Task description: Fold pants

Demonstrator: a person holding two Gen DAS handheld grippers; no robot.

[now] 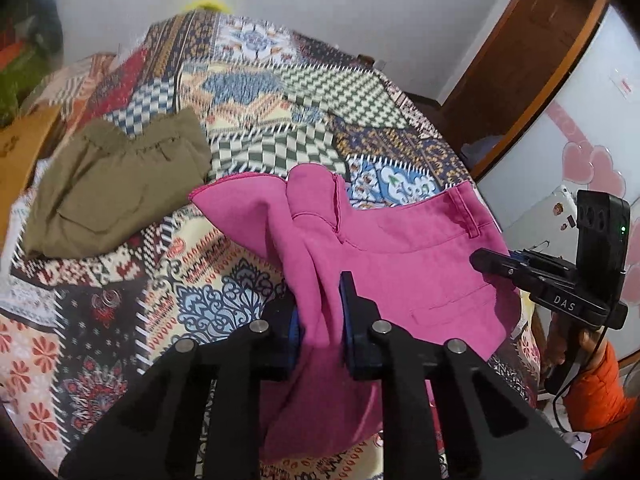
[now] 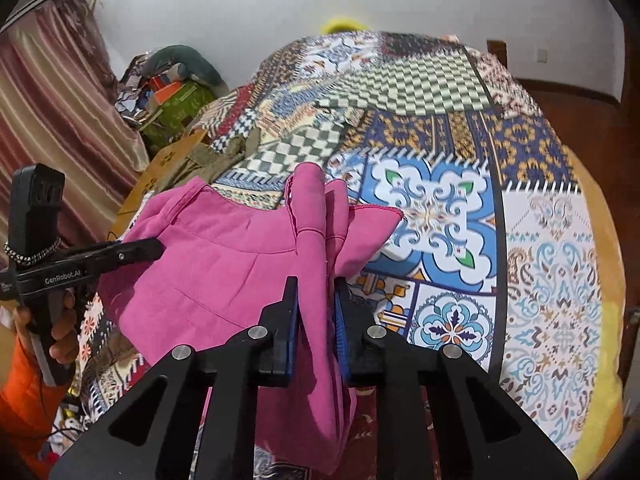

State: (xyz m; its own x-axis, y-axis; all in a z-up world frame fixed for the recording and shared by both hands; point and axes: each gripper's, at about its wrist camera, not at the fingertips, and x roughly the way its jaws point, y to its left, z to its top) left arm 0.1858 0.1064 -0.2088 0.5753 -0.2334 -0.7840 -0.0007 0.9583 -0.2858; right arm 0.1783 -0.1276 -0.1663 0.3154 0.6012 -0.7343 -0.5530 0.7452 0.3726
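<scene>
L gripper point(image 1: 320, 312) clamped on bunched fold of pink pants point(image 1: 400, 248); R gripper point(image 2: 316, 312) pinching another fold of same. Pants soft, matte cotton-like, partly lifted, rest draped on patchwork bedspread point(image 1: 280, 92) w/ checks and tile prints. Olive garment point(image 1: 116, 184) folded nearby. White walls, striped curtain point(image 2: 52, 92), brown wood door point(image 1: 532, 52).

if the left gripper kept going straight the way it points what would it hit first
The left gripper is already clamped on the pink pants, so more of that bunched fabric comes first, then probably the patterned bedspread beneath, though depth is hard to judge.
</scene>
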